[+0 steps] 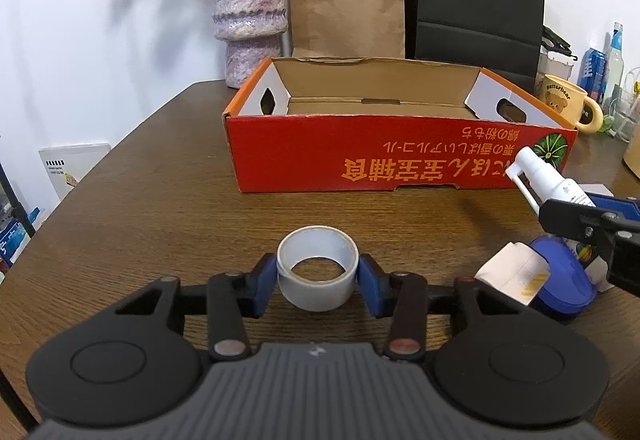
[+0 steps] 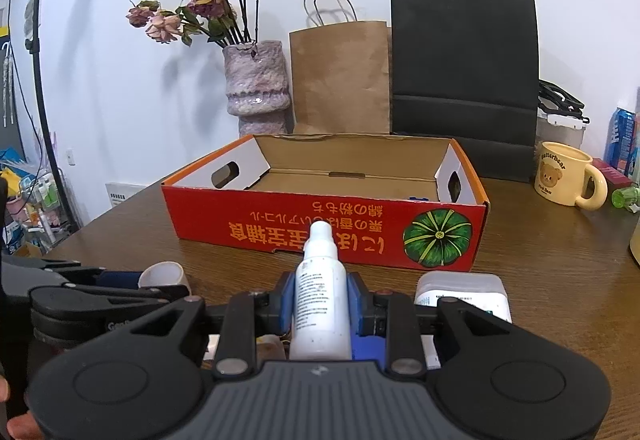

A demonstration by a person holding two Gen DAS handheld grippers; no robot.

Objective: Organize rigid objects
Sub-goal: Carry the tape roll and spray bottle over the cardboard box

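Note:
A white tape roll (image 1: 320, 294) stands on the brown table (image 1: 160, 200), a short way in front of the open red cardboard box (image 1: 400, 156). My left gripper (image 1: 318, 274) is shut on the roll, its blue pads pressing both sides. My right gripper (image 2: 320, 304) is shut on a white spray bottle (image 2: 320, 300), whose nozzle points toward the red box (image 2: 280, 228). In the left wrist view the bottle (image 1: 548, 176) and right gripper (image 1: 576, 218) hover at the right, near the box's front corner. Little of the box's floor shows, only a small blue thing at its front right.
A purple vase (image 1: 248, 20), a brown paper bag (image 1: 346, 0) and a black bag (image 1: 476, 0) stand behind the box. A yellow mug (image 1: 564, 100) is at the far right. A blue round container (image 1: 564, 280), a pale packet (image 1: 508, 272) and a white case (image 2: 464, 292) lie near the right gripper.

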